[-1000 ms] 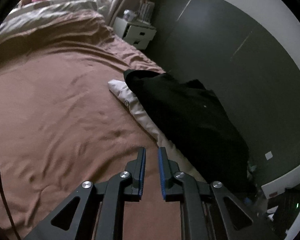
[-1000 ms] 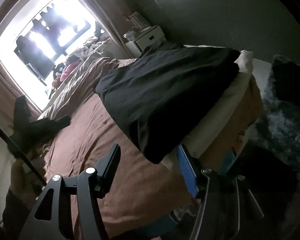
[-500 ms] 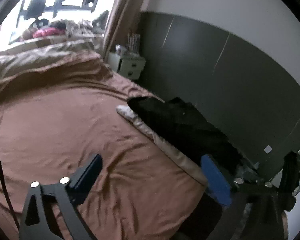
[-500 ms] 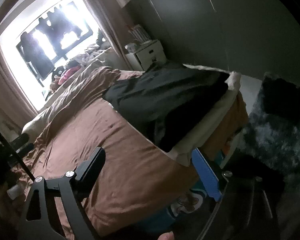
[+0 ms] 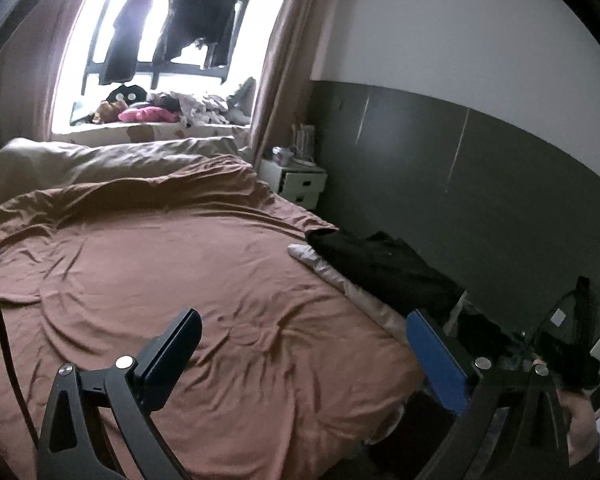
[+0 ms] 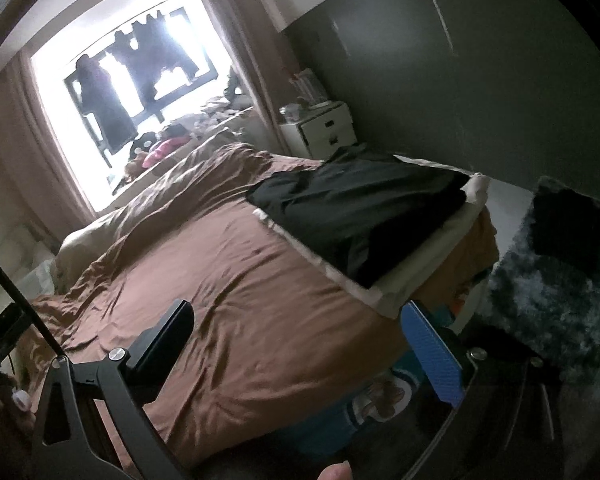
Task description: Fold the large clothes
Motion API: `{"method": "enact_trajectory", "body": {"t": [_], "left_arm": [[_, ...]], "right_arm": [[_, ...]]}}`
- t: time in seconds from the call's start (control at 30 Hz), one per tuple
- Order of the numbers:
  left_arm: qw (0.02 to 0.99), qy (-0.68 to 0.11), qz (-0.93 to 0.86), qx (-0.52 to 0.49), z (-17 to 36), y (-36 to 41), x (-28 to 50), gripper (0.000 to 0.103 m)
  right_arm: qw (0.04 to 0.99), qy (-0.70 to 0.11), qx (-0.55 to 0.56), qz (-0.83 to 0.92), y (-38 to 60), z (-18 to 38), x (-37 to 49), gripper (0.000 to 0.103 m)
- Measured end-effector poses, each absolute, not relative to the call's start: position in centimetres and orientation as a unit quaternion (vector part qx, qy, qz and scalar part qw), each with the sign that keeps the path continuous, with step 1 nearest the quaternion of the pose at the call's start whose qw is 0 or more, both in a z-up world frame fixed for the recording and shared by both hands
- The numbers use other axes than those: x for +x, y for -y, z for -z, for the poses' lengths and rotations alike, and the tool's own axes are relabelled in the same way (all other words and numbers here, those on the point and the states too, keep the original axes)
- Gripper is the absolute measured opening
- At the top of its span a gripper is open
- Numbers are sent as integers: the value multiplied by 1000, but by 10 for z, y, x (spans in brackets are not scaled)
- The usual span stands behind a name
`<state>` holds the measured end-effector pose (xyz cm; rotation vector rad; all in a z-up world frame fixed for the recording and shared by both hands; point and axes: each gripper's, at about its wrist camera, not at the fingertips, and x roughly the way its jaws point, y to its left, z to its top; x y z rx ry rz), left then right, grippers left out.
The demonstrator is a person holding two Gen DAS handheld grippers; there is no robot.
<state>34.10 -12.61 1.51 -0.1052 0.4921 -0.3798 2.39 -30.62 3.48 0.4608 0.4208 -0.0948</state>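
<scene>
Well above the bed [image 5: 220, 264], both claws [image 5: 304, 344] [image 6: 296, 340] agape, empty, level.

Your left claw [image 5: 300, 350] has matte black linkage arms with triangular cut-outs and silver screw heads, one finger faced dark navy, the other bright blue. Your right claw [image 6: 298, 342] matches, its blue pad [image 6: 434, 356] ribbed, with a black cable [image 6: 18, 300] to its left.
</scene>
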Motion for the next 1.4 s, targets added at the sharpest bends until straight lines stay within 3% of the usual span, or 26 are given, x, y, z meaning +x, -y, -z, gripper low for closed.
{"method": "enact_trajectory", "body": {"t": [0.67, 1.4], "left_arm": [[969, -195, 131, -76, -44, 70, 191, 103], [977, -183, 88, -62, -29, 50, 79, 103]], "right_arm": [[969, -184, 165, 2, 273, -44, -55, 103], [976, -195, 92, -45, 212, -44, -103, 103]]}}
